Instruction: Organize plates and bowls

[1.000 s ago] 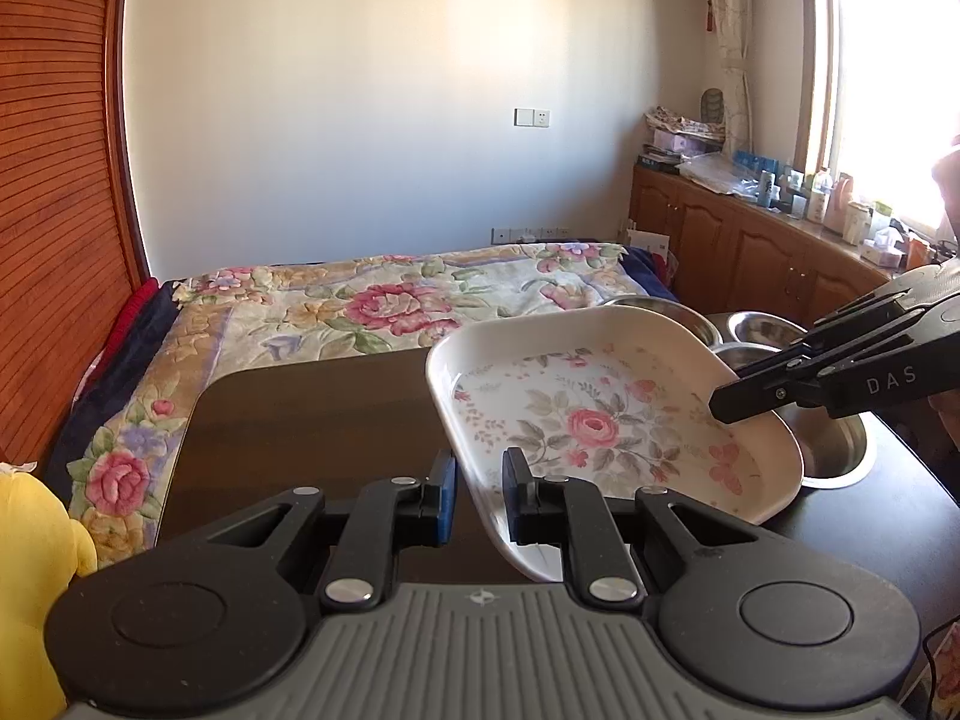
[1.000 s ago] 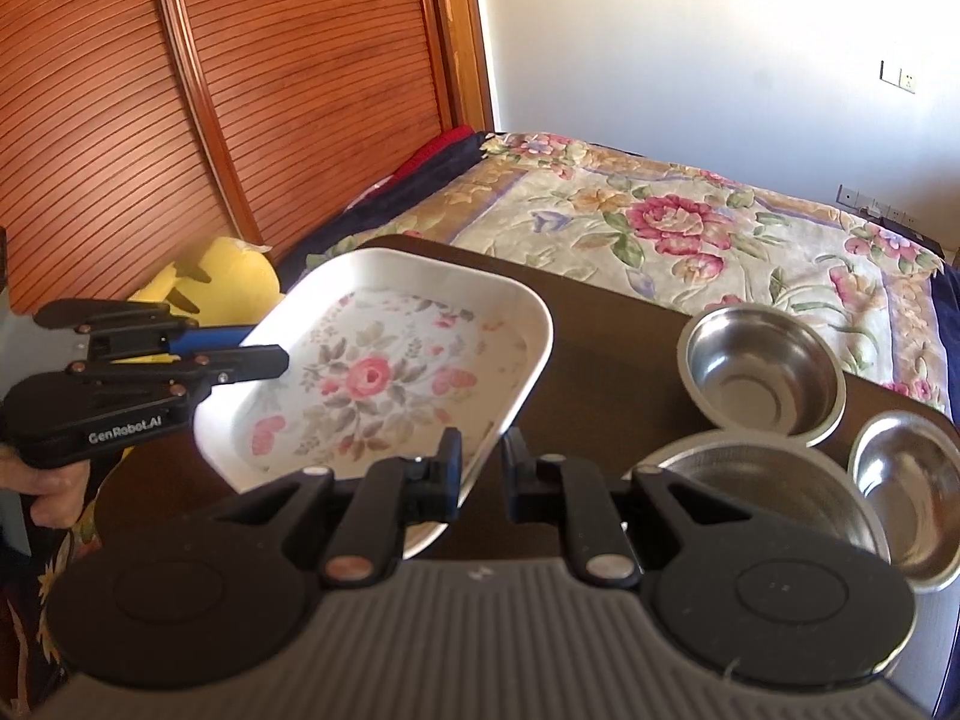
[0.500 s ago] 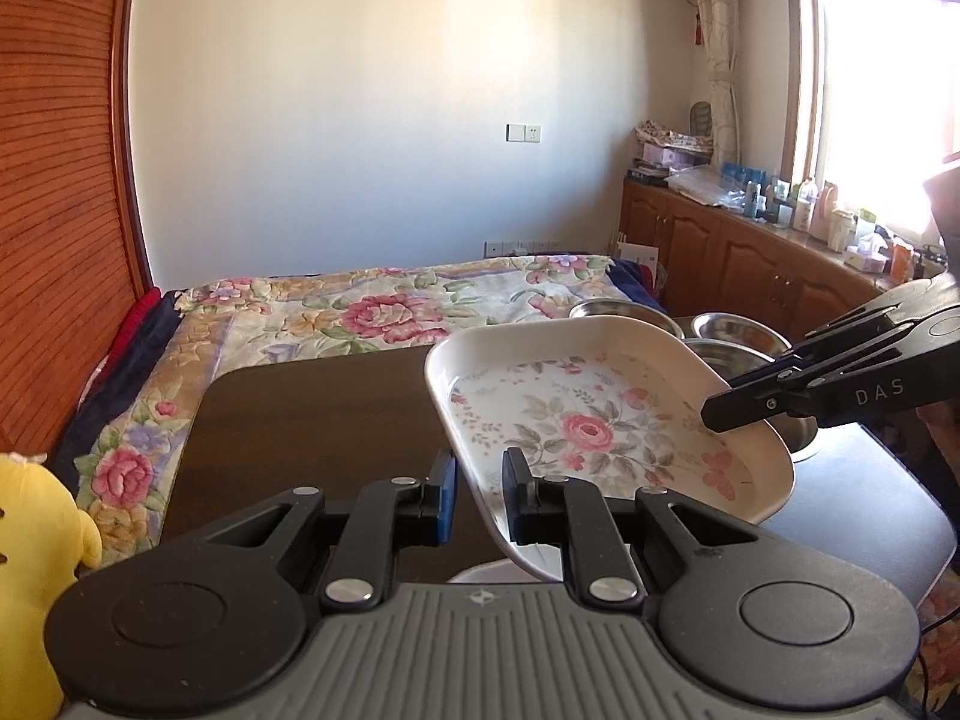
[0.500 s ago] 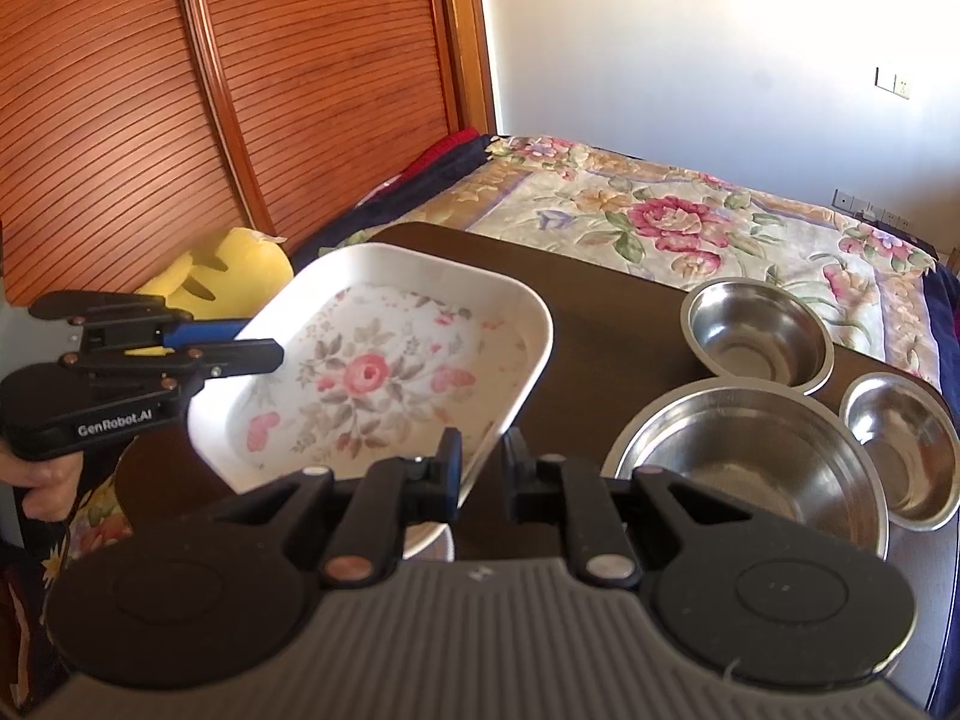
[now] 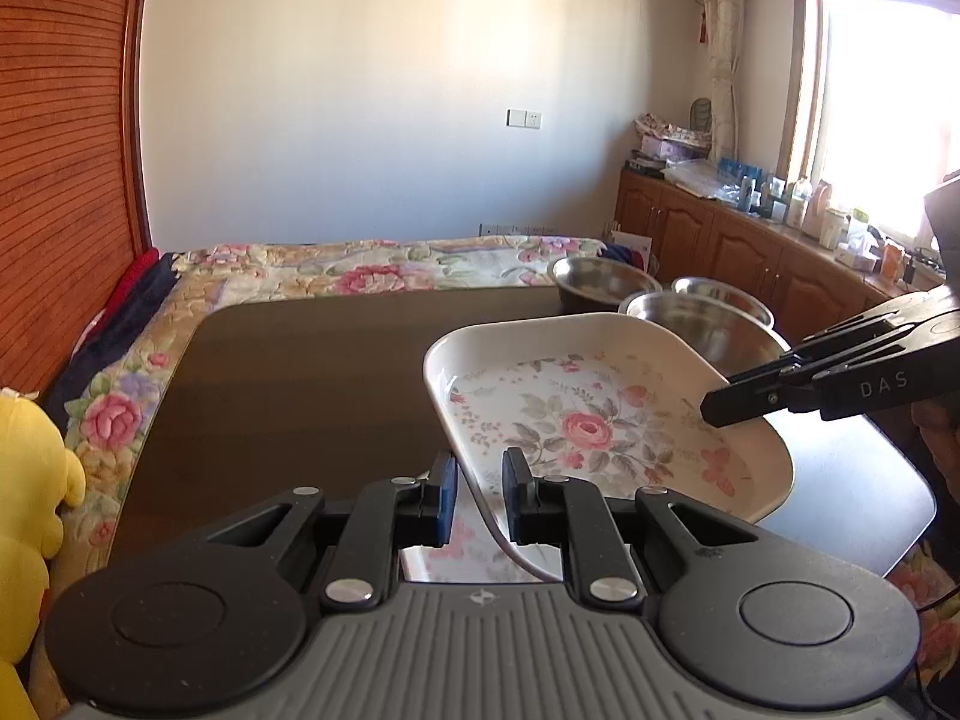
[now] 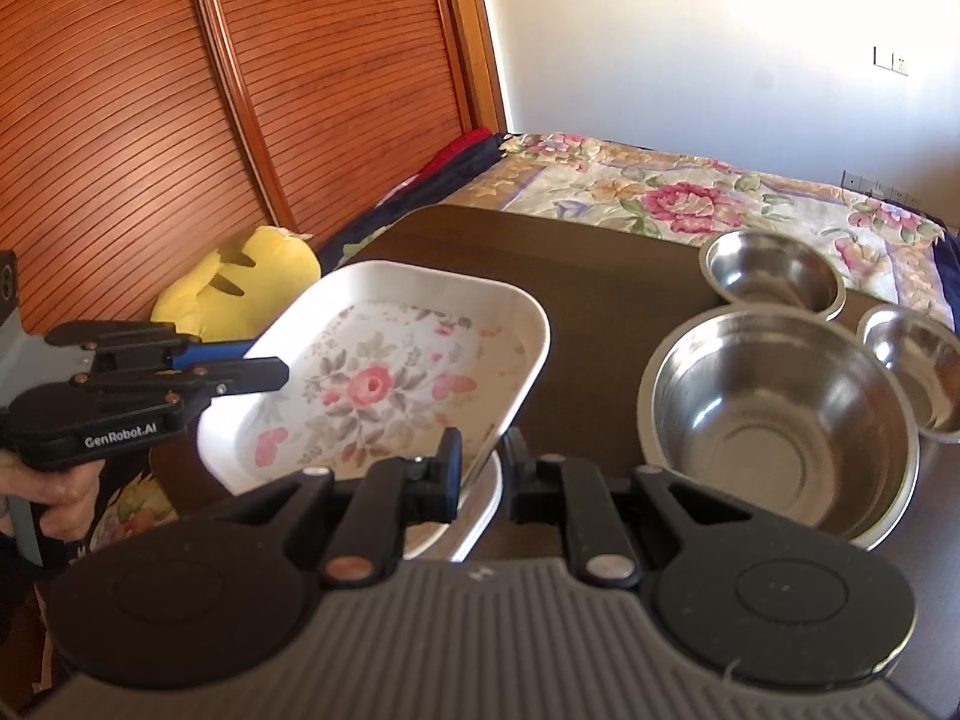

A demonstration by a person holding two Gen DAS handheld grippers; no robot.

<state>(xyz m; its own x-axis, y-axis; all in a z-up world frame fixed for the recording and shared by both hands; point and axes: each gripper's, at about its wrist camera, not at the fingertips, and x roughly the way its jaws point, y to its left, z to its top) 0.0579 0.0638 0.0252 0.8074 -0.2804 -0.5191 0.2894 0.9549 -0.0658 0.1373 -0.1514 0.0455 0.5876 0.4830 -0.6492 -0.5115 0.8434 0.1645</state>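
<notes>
Black right claw (image 5: 714,408) reads "DAS"; left claw (image 6: 282,369) reads "GenRobot.AI".

The floral tray (image 6: 384,384) looks like smooth, glossy white plastic or enamel, the three bowls (image 6: 780,420) are shiny polished metal, the worktop (image 5: 312,372) is dark, smooth, faintly reflective wood, the wardrobe doors (image 6: 180,90) are ribbed varnished wood, and the bedspread (image 5: 384,264) is flowered cloth.

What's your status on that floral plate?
Left gripper and right gripper both clamp floral plate rims. Plate lifted, second plate beneath. Three steel bowls alongside.
</notes>
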